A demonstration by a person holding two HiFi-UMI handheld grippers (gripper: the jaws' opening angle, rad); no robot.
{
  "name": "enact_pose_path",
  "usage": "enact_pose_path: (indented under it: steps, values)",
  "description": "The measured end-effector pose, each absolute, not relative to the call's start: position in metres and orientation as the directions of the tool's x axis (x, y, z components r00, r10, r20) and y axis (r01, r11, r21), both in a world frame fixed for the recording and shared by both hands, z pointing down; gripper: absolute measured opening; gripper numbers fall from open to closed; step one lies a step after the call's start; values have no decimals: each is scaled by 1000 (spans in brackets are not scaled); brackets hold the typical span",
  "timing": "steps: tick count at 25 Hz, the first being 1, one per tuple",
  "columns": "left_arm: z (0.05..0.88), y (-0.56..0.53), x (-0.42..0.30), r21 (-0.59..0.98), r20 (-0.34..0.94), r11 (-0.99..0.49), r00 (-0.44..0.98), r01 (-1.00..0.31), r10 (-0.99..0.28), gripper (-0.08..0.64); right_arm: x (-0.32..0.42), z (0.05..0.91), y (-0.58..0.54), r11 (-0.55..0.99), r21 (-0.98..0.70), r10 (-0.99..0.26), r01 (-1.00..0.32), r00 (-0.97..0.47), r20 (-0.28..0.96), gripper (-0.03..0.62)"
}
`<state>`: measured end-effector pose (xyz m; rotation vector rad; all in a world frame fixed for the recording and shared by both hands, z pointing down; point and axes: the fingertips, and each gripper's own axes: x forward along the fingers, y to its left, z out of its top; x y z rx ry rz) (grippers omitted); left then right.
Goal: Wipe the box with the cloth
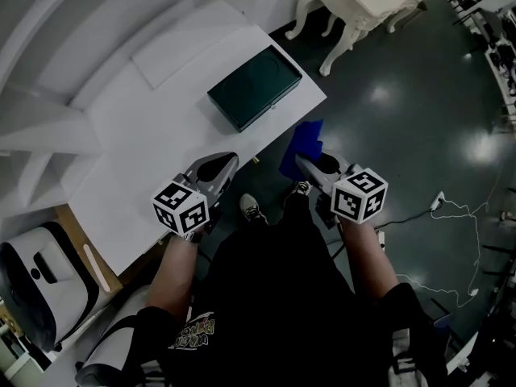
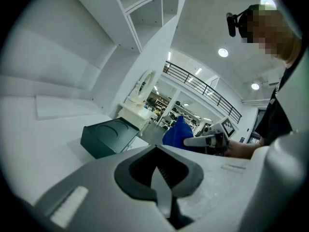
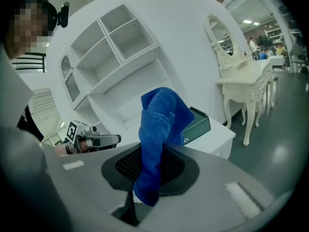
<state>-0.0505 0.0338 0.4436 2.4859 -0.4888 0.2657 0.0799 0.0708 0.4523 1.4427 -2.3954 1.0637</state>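
A dark green box (image 1: pixel 255 86) lies near the far right corner of the white table (image 1: pixel 145 176); it also shows in the left gripper view (image 2: pixel 107 137) and, partly hidden behind the cloth, in the right gripper view (image 3: pixel 199 124). My right gripper (image 1: pixel 300 161) is off the table's right edge, short of the box, shut on a blue cloth (image 1: pixel 304 146) that stands up from its jaws (image 3: pixel 157 144). The left gripper (image 1: pixel 222 166) hovers over the table's near edge, jaws shut with nothing between them.
A raised white panel (image 1: pixel 189 39) lies behind the box. White shelving (image 3: pixel 116 52) rises along the back. An ornate white dressing table (image 1: pixel 363 2) stands on the dark floor to the right. A white chair (image 1: pixel 36 280) sits at the near left.
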Motion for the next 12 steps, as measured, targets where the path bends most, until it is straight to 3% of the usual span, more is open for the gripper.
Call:
enact_pose_path:
  steps: [12]
  values:
    - [449,46,-45,511,312,-766,914,-390,-258,0,87,453,75,284,-500,-714,-818,-529,459,92]
